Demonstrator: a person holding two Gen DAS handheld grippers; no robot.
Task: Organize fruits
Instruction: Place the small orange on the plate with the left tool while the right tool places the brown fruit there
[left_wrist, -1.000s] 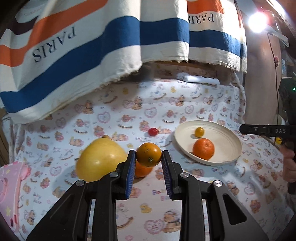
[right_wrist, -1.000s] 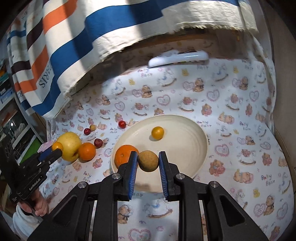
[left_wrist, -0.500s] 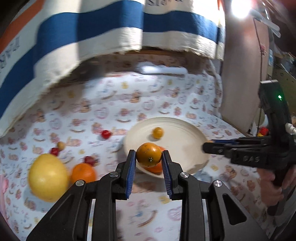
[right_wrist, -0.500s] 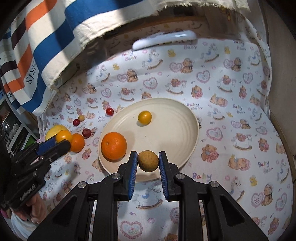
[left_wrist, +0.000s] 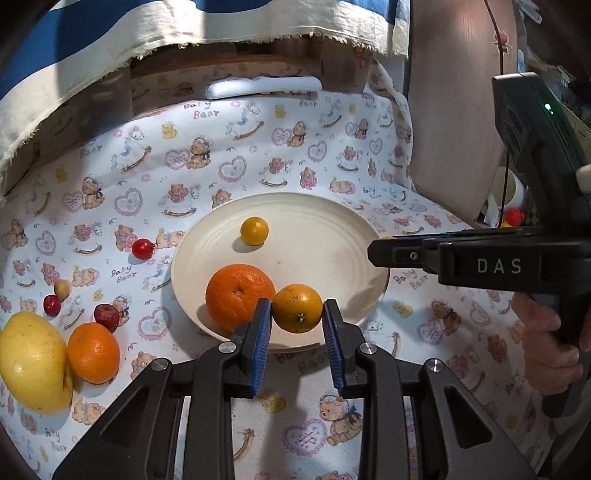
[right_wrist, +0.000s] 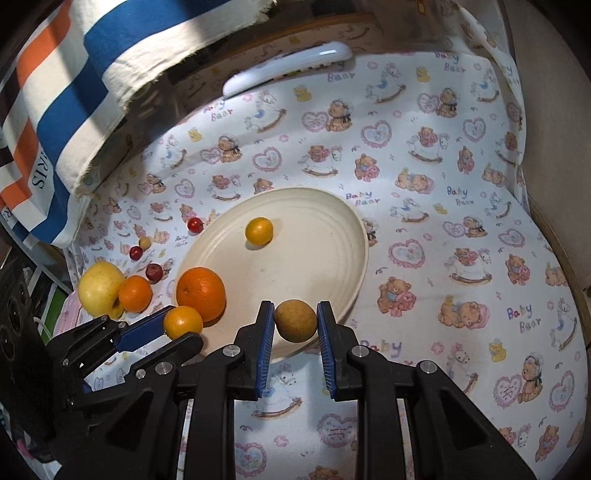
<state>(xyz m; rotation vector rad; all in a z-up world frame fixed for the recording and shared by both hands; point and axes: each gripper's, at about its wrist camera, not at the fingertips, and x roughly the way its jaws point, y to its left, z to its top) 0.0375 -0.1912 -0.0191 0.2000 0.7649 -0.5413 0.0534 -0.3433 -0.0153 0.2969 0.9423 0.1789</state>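
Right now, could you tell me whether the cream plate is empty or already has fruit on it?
Not empty. The cream plate holds a large orange near its left rim and a small yellow-orange fruit farther back.

Readable words on a gripper and two cloths

"DAS" in white on the right gripper (left_wrist: 380, 254); "Baby Bear" across the printed tablecloth (right_wrist: 461, 229); "RIS" on the striped cloth (right_wrist: 55, 122).

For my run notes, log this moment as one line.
left tool: shut on small orange | right tool: shut on brown round fruit | plate: large orange, small yellow fruit
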